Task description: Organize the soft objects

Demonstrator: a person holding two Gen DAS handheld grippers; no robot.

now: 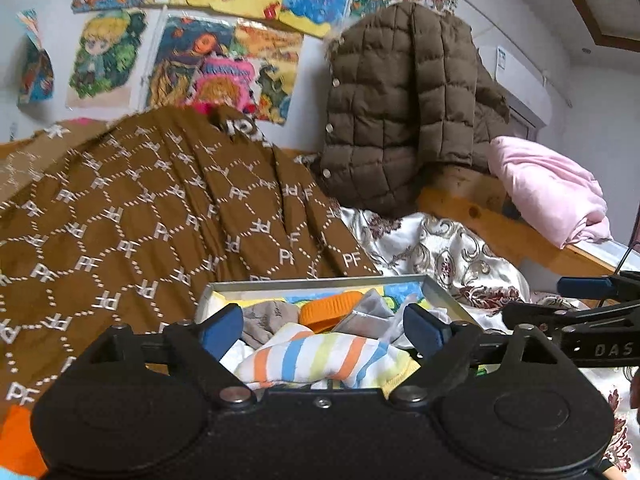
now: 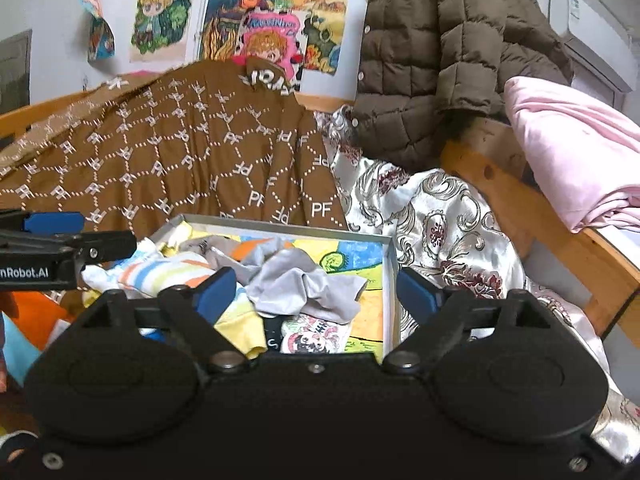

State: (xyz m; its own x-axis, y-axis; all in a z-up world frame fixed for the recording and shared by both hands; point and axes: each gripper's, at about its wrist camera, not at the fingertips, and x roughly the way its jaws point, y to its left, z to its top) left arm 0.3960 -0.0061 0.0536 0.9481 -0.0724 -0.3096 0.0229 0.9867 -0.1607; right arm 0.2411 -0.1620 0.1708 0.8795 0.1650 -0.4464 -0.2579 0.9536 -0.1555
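- at the far left lies a brown blanket (image 1: 160, 216) patterned with white "pf" letters, draped over the bed and running up to the wall with its cartoon posters (image 1: 224, 64).
- just in front of it sits a shallow tray (image 2: 390, 280) with a metal rim and a colourful drawing on its floor; its far edge touches the blanket.
- the left gripper (image 1: 322, 328) hangs over the near left part of the tray, its blue pads spread wide and nothing pinched between them.
- under that gripper, inside the tray, lies a striped sock (image 1: 316, 358) in orange, blue, yellow and white, with an orange piece (image 1: 330, 310) and grey socks behind it.
- the right gripper (image 2: 316, 292) hovers over the tray's right half, likewise released, pads apart and clear of the cloth.
- below it a crumpled grey cloth (image 2: 304, 284) rests in the tray's middle, a cartoon-printed sock (image 2: 316, 334) just beside it at the near edge.
- right of the tray spreads a floral satin sheet (image 2: 436, 220).
- above that hangs a quilted brown jacket (image 2: 440, 60) over the wooden bed rail (image 2: 532, 216).
- farthest right, a folded pink blanket (image 2: 576, 152) lies on the rail.
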